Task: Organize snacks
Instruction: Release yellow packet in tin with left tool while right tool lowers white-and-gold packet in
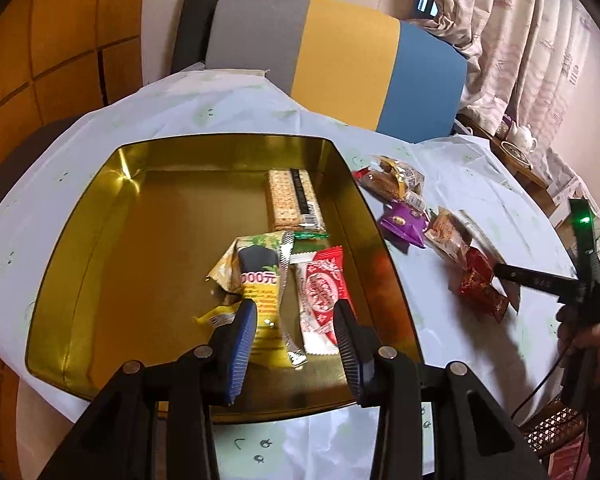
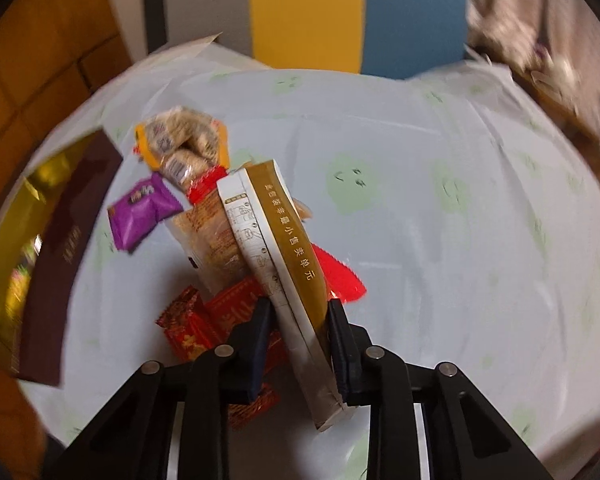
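A gold tin (image 1: 76, 240) lies open on the table and holds a cracker pack (image 1: 292, 200), a yellow packet (image 1: 260, 288) and a red-and-white packet (image 1: 320, 296). My left gripper (image 1: 296, 320) hovers open above those packets with nothing between its fingers. To the right of the tin lie a clear biscuit bag (image 1: 396, 180), a purple packet (image 1: 404, 224), an orange cracker pack (image 1: 448, 236) and red packets (image 1: 480, 288). My right gripper (image 2: 298, 306) is shut on a slim white-and-gold box (image 2: 284, 232), tilted over the red packets (image 2: 192, 328) and purple packet (image 2: 140, 212).
The table wears a white cloth with green prints (image 2: 460, 200). A grey, yellow and blue chair back (image 1: 340, 60) stands at the far edge. Curtains (image 1: 520, 40) and a teapot (image 1: 522, 138) are at the right. A hand (image 1: 592, 340) holds the right gripper.
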`<state>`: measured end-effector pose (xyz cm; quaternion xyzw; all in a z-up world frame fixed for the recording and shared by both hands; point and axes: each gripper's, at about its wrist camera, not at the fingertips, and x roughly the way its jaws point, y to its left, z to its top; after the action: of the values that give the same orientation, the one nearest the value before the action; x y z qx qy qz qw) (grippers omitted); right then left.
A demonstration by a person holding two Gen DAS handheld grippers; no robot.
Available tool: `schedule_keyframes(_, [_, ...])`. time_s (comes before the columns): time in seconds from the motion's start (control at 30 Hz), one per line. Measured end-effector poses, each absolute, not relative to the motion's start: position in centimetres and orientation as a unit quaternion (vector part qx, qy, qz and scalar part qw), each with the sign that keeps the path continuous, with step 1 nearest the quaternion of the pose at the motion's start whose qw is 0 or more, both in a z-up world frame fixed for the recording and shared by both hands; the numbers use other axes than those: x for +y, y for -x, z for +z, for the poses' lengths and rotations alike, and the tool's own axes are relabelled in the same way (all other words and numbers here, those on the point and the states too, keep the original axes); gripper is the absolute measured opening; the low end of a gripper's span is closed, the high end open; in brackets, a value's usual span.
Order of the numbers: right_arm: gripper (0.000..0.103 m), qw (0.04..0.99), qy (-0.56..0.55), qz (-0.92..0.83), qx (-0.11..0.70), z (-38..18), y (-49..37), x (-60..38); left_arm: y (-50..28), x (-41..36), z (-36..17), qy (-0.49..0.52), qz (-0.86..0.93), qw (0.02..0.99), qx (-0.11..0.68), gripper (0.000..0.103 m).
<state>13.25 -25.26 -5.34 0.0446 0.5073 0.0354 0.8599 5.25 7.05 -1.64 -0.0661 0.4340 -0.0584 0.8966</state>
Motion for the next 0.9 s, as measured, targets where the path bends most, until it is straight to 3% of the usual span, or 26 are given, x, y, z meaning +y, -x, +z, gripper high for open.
schedule_keyframes(0.27, [0.024,0.862,-0.167,0.086,0.470,-1.5,-11.7,-25.1,-4.8,8.8,-1.8,0.084,-0.033,0.897,0.432,0.040])
schedule_keyframes(0.53, [0.024,0.853,-0.165,0.173,0.464,1.5,-12.4,-16.5,-4.5,10.0,-1.6,0.093,-0.027,0.901,0.424,0.040])
schedule_keyframes(0.9, [0.029,0.824,-0.162,0.226,0.494,0.7,-15.2,-5.7,-4.3,11.6,-2.1,0.110,-0.017,0.898,0.426,0.040])
